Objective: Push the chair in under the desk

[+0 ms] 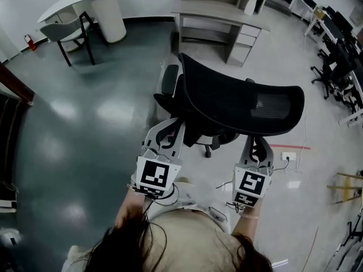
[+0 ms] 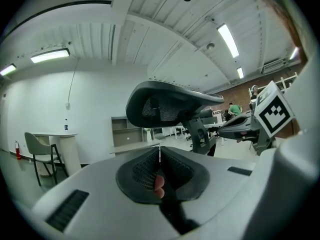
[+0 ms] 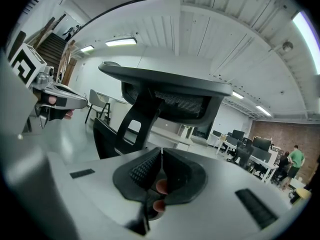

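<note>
**Setting.** An open office with a glossy grey floor (image 1: 85, 123) is filling the head view. A pale desk (image 1: 218, 11) with a drawer unit is standing at upper centre, a white vase (image 1: 251, 3) of flowers sitting on its right end. A round white table (image 1: 85, 1) and a grey side chair (image 1: 68, 32) are occupying the upper left, and rows of workstations (image 1: 340, 50) are running down the right edge.

**Task item.** The black mesh chair (image 1: 238, 103) is standing mid-frame, well apart from the desk. Its back is facing the person and its seat is pointing roughly deskward.

**Hazards, as judged.**
- The chair is swivelling freely on castors, so an uneven push from the two sides is likely to spin it or send it veering past the opening.
- Narrow closed tips are offering little bearing and could be slipping off the curved back.
- An armrest (image 1: 169, 79) could be catching the desk edge or drawers, jolting the vase.
- A floor socket and cable (image 1: 288, 156) are lying near the base, at lower right.

**Left gripper** (image 2: 160, 154). Jaws are pressing fully together with nothing between them. It is sitting just below the chair's back, at lower centre-left. No view is showing whether it is touching.

**Right gripper** (image 3: 161, 160). Jaws are likewise closing on nothing, under the headrest's right side. Contact cannot be told.
</note>
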The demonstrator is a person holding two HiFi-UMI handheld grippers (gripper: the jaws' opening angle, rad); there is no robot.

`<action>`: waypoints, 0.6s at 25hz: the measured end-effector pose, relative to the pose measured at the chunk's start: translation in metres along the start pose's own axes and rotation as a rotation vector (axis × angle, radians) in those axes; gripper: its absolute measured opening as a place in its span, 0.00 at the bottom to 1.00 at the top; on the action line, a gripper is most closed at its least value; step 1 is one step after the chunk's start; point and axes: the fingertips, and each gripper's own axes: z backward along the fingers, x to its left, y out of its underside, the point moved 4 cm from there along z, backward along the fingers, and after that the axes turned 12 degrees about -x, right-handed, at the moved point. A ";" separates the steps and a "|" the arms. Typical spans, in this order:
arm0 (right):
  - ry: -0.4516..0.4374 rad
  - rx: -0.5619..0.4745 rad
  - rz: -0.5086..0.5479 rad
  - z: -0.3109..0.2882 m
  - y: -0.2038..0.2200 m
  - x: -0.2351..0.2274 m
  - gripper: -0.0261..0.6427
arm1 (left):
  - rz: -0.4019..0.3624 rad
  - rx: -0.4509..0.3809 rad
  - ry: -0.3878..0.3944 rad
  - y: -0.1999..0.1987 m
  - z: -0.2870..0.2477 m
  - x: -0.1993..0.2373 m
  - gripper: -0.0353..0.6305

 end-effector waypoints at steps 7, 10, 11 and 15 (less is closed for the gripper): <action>-0.015 0.033 0.046 -0.003 0.009 -0.007 0.08 | -0.012 0.023 0.045 0.011 -0.009 -0.005 0.07; -0.023 0.042 0.064 -0.009 0.015 -0.011 0.08 | -0.040 0.033 0.047 0.016 -0.017 -0.006 0.08; -0.026 0.043 0.071 -0.011 0.017 -0.012 0.09 | -0.049 0.036 0.048 0.017 -0.020 -0.006 0.08; -0.062 0.048 0.094 -0.021 0.021 -0.011 0.13 | -0.087 0.055 0.048 0.020 -0.027 -0.006 0.08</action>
